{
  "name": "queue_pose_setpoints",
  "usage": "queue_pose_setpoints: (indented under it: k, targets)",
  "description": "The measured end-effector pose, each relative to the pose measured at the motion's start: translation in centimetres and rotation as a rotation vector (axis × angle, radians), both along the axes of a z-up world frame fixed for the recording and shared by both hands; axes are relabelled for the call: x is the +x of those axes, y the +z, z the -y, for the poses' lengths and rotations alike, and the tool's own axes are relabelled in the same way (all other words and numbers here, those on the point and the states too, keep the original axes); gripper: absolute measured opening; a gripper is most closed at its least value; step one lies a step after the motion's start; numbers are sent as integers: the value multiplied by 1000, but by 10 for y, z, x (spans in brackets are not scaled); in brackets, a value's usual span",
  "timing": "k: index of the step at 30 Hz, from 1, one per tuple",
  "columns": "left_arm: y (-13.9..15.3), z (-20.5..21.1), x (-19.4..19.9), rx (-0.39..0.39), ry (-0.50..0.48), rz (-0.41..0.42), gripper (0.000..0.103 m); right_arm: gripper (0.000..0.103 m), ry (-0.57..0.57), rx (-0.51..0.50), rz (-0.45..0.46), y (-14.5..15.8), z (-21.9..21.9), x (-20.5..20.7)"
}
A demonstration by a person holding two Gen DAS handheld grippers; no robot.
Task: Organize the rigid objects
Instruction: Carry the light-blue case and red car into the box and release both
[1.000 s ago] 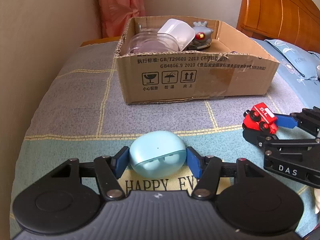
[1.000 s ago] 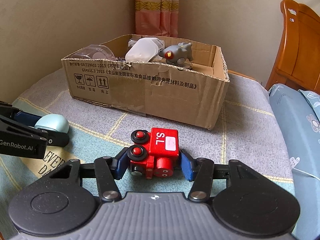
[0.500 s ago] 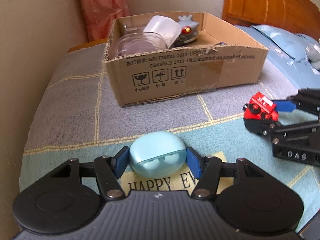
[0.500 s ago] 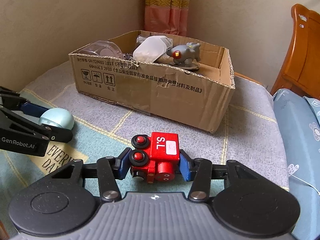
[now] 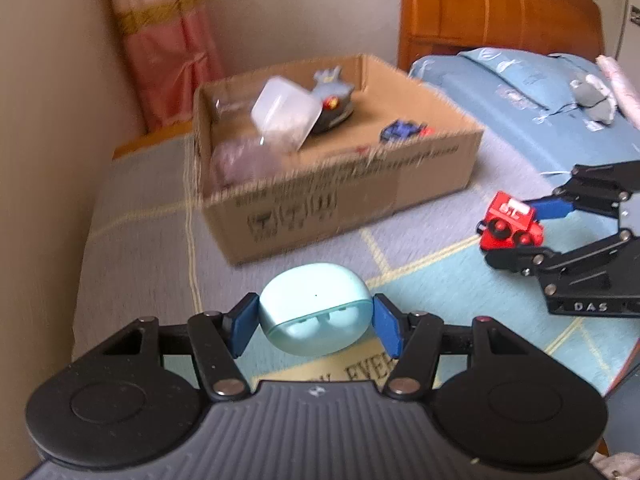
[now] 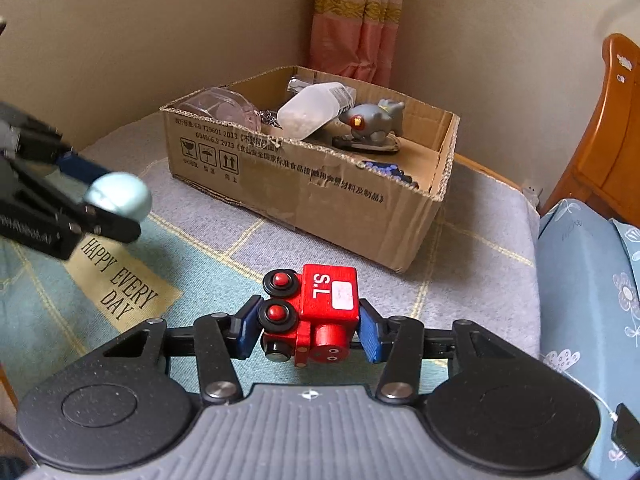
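Observation:
My left gripper (image 5: 316, 326) is shut on a pale blue earbud case (image 5: 315, 312), its blue pads pressing both sides, lifted above the checked blanket. In the right wrist view the same earbud case (image 6: 120, 197) hangs in the left gripper (image 6: 116, 208) at the far left. My right gripper (image 6: 308, 330) is shut on a red toy train (image 6: 316, 312) marked "S.L", also held off the blanket. The left wrist view shows that red toy train (image 5: 510, 226) at the right edge. An open cardboard box (image 5: 436, 172) stands beyond both grippers.
The cardboard box (image 6: 400, 216) holds a white plastic container (image 6: 308, 112), a grey toy animal (image 6: 374, 120), a clear lid (image 6: 218, 106) and a small blue toy car (image 5: 402, 130). A wooden headboard (image 5: 500, 12) and blue bedding (image 5: 520, 92) lie right; a wall (image 5: 44, 120) runs left.
Both grippers have risen off the blanket with their objects and rolled slightly. The box now looks lower and further off in both views, with more of its inside showing.

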State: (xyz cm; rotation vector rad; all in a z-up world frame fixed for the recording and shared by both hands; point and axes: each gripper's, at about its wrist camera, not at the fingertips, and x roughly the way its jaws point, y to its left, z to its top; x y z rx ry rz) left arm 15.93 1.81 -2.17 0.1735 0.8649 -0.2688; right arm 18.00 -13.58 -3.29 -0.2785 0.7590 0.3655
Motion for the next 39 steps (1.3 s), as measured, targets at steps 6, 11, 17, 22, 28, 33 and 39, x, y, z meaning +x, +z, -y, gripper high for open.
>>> queue_pose_setpoints:
  k: [6,11,17,22,28,33,39]
  targets:
    - [39,7,18,-18,-63,50,60,54,26,30,13,22,6,4]
    - [60,15,50,-56,-90,82,60,54,41,36,47,40,6,14]
    - [61,27,94,-38,-90,113,60,54,40,33,85,55,7,28]
    - [47,32,123,-20,-83,90,60,54,24,27,89,61,11,41]
    - [24,31,144,4,-66,47,60,54,6,37,82,66,13,67]
    - [15,30,151,0,-70,30,62,54,1,44,91,71,12,83]
    - [15,26,148,6,-72,52,86,54,-9,54,68,67,10,98]
